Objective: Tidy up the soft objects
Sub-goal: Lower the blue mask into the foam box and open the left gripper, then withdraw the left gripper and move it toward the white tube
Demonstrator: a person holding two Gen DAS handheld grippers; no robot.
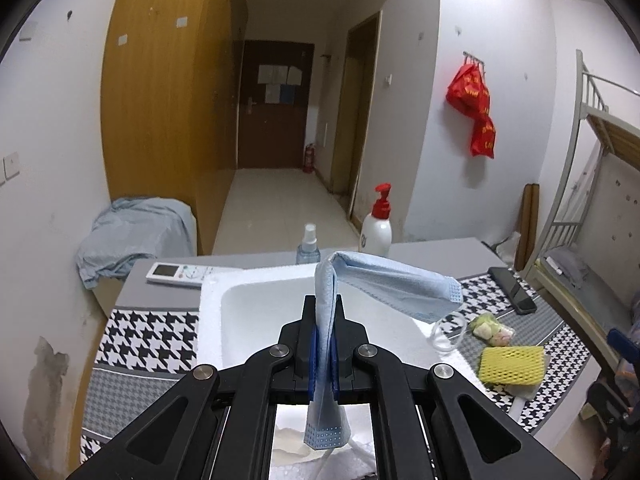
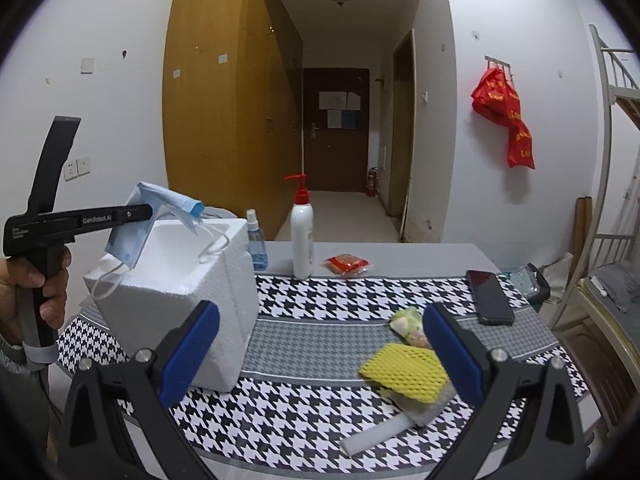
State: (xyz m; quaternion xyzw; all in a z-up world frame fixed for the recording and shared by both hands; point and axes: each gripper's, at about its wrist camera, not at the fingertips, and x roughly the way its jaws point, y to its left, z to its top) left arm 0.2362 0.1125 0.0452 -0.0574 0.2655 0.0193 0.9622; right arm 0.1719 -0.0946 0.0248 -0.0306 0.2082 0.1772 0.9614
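Observation:
My left gripper (image 1: pixel 324 320) is shut on a light blue face mask (image 1: pixel 384 284), folded over its fingers, held above the open white foam box (image 1: pixel 248 304). In the right wrist view the left gripper (image 2: pixel 146 211) holds the mask (image 2: pixel 132 240) over the foam box (image 2: pixel 168 304); the ear loops hang down. My right gripper (image 2: pixel 320 340) is open and empty above the table. A yellow foam net sleeve (image 2: pixel 404 372) lies beside its right finger, on a white foam strip (image 2: pixel 380 432). A small green-pink soft packet (image 2: pixel 408 326) lies behind it.
Checked tablecloth (image 2: pixel 320 296). A pump bottle (image 2: pixel 302 236), a blue spray bottle (image 2: pixel 256 244), a red snack packet (image 2: pixel 346 264) and a black phone (image 2: pixel 490 296) sit toward the back. A white remote (image 1: pixel 180 274) lies at the far left. A bunk bed (image 2: pixel 616 240) stands at right.

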